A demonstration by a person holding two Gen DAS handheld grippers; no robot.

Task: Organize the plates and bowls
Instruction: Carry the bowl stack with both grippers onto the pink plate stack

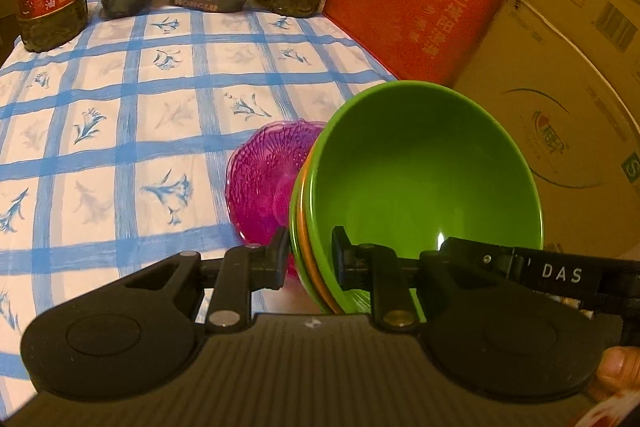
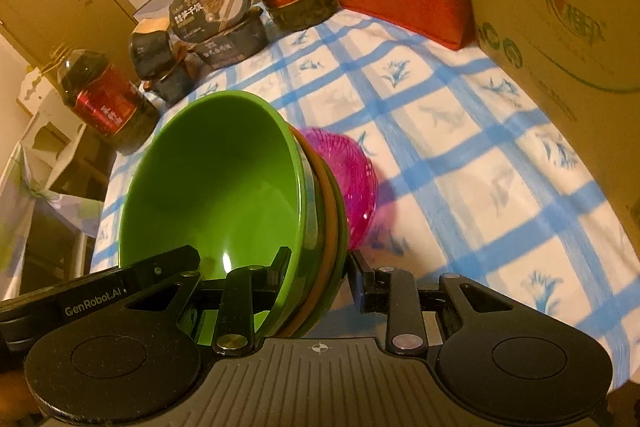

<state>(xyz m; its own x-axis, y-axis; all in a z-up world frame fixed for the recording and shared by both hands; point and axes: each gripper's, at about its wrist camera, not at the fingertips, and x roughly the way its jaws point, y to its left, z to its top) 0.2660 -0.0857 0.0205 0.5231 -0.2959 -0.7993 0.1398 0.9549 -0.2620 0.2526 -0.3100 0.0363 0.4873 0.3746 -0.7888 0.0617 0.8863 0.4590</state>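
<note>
Your green bowl (image 1: 420, 187) hides most of the nested orange bowl (image 1: 310, 267), leaving only a rim sliver. The pink glass dish (image 1: 264, 183) sits partly behind the stack, blurred. The cardboard box (image 1: 560, 107) runs past the frame edge.

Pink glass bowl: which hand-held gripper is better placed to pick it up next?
Neither is free: left hand-held gripper and right hand-held gripper both clamp the stacked bowls. The pink glass bowl lies nearer the left.

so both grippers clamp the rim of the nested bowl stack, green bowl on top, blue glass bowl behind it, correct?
Not quite: the glass bowl is pink, not blue, clear in both wrist views. The rest holds: left gripper and right gripper clamp the stack's rim, green bowl on top.
</note>
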